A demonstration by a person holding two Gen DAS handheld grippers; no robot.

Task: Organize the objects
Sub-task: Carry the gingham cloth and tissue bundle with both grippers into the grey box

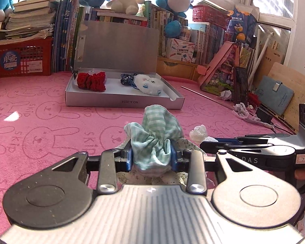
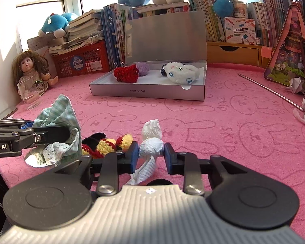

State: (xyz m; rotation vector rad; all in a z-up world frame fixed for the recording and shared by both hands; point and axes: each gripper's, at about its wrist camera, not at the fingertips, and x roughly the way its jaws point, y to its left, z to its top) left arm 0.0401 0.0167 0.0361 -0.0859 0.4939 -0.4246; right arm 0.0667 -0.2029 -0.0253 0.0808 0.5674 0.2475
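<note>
Pick-up step: left gripper (image 1: 151,156) pinching green checked scrunchie (image 1: 156,134); right gripper (image 2: 151,156) pinching white tissue (image 2: 151,145). Next, probably: carry both to open box (image 2: 148,92) ahead.

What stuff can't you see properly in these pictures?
- Purple ball in the box: right view shows part; the red scrunchie covers the rest.
- Dark item: mostly behind the white plush.
- Speckled cloth: left view, under the green scrunchie and left gripper.
- Black thing: behind the yellow-red scrunchie.
- Tissue end: under the right gripper.
</note>
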